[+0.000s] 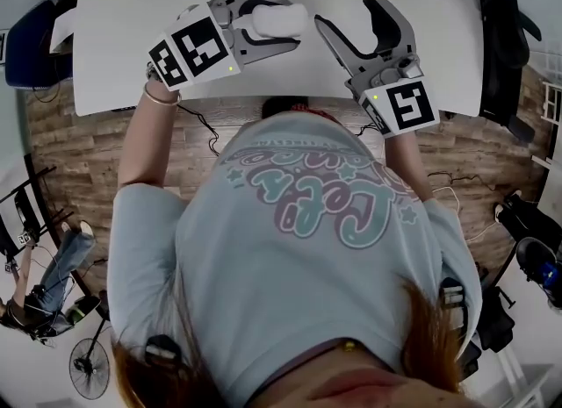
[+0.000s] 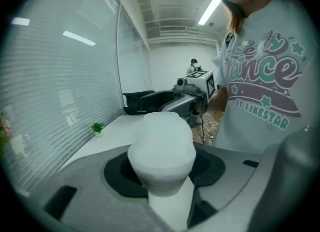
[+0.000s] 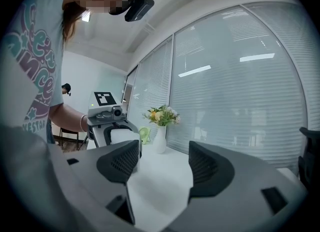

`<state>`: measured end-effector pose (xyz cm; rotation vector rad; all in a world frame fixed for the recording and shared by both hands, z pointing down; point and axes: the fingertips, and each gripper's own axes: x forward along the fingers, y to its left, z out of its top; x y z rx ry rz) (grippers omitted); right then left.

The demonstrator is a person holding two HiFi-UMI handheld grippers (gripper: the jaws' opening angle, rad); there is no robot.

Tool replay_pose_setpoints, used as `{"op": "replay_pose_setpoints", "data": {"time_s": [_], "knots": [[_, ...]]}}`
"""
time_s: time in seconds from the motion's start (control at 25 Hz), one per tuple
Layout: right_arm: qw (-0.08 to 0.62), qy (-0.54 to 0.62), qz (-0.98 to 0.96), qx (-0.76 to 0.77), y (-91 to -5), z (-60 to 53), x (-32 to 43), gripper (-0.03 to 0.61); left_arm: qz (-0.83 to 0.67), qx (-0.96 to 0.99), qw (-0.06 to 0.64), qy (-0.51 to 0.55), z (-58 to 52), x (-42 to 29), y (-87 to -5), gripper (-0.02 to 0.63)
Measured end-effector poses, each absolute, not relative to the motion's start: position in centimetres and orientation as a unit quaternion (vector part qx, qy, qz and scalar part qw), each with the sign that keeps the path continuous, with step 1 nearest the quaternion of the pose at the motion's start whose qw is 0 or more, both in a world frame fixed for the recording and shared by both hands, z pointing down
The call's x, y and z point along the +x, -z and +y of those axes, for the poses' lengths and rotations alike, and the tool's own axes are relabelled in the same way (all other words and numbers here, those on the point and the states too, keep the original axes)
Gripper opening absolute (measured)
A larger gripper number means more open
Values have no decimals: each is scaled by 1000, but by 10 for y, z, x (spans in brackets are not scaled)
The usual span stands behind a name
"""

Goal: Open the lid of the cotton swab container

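The left claw (image 1: 290, 23) is clamped on the cotton swab container (image 1: 279, 20) - a white, frosted pot held sideways over the white table (image 1: 132, 55). In the left gripper view the dark pads (image 2: 120, 173) press on the narrower body of the container (image 2: 162, 143), and its wider rounded end sticks out past them, pointing toward the right claw (image 1: 342, 10). That claw is spread wide with nothing in it - only bare table shows between its ribbed pads (image 3: 120, 161). It sits just beside the container's free end, not touching it. Whether the container rests on the table cannot be told. A vase of flowers (image 3: 161, 126) stands by the blinds.
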<state>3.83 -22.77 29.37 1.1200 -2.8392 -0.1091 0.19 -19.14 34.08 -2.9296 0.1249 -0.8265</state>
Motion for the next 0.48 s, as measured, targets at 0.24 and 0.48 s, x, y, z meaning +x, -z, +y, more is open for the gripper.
{"op": "replay_pose_setpoints", "data": {"time_s": [0.24,0.48], "knots": [[30,34,-935,353,-282,-229,41,302,26,-959,55,276,-181,7,-326,201],[38,82,-943,320,-254,-226,37,302,24,-958,59,281,-180,7,-327,201]]}}
